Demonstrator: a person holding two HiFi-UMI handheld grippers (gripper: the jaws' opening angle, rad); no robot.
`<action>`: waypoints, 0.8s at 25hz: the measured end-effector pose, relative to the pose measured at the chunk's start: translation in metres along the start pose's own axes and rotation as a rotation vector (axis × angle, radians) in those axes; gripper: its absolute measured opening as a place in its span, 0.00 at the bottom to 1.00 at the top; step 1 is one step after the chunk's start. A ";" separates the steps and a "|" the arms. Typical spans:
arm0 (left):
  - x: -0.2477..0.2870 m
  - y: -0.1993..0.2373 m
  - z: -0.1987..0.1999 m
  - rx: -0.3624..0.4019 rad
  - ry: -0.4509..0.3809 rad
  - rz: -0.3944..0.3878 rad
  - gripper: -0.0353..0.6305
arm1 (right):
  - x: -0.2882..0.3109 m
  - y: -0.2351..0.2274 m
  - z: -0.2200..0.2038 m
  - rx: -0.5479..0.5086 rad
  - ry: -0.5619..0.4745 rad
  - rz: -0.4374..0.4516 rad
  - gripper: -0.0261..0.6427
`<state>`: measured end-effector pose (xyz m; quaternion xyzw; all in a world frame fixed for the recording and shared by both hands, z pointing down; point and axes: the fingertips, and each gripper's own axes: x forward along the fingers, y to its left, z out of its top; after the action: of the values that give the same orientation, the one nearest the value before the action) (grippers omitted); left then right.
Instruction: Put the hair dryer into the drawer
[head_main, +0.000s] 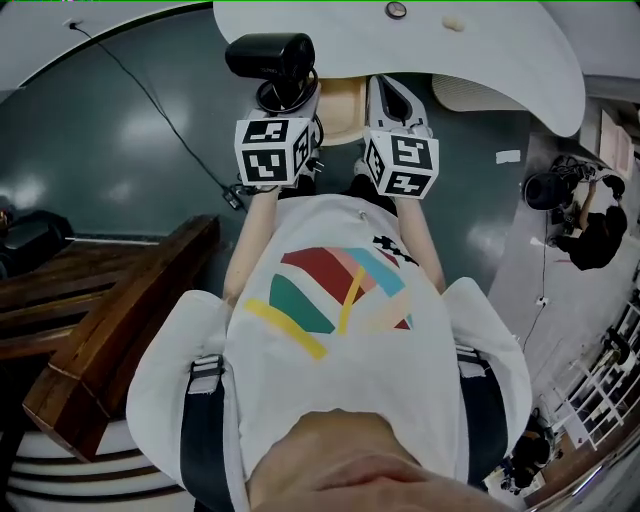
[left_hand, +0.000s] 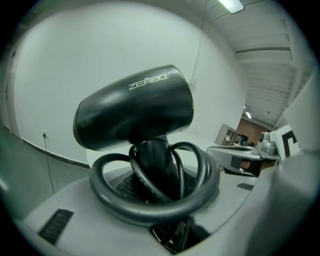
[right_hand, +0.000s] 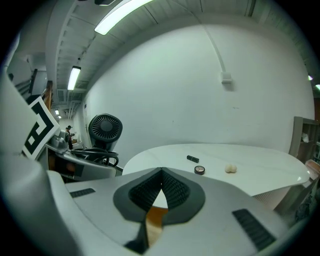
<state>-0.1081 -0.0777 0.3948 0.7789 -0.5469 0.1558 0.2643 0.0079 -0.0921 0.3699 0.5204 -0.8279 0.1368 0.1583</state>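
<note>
A black hair dryer (head_main: 270, 55) with its cord looped round the handle sits in my left gripper (head_main: 285, 95), whose jaws are shut on the handle and cord. In the left gripper view the hair dryer (left_hand: 135, 107) fills the middle, with the cord coil (left_hand: 155, 200) lying across the jaws. My right gripper (head_main: 395, 100) is beside it, shut and empty, its pads (right_hand: 175, 192) meeting at the tip. A light wooden drawer (head_main: 345, 110) shows between the two grippers, under the edge of the white table (head_main: 480, 50). The right gripper view shows the hair dryer's (right_hand: 105, 130) rear grille at left.
On the white table (right_hand: 250, 160) lie a round compact (right_hand: 199, 170), a cream lump (right_hand: 230, 168) and a small dark stick (right_hand: 192, 159). A dark wooden bench (head_main: 110, 330) stands at left. A black cable (head_main: 150, 100) crosses the floor. Another person (head_main: 590, 230) is at right.
</note>
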 end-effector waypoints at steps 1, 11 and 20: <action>0.002 -0.001 0.001 -0.002 -0.002 0.013 0.34 | 0.002 -0.005 -0.001 0.005 0.004 0.009 0.06; 0.013 -0.024 -0.030 0.089 0.166 0.095 0.34 | 0.009 -0.020 -0.010 -0.004 0.038 0.141 0.06; 0.012 -0.029 -0.126 0.030 0.546 0.025 0.34 | 0.008 -0.008 -0.034 0.024 0.098 0.164 0.06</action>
<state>-0.0708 -0.0063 0.4963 0.7052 -0.4627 0.3712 0.3884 0.0154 -0.0892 0.4045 0.4456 -0.8572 0.1844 0.1807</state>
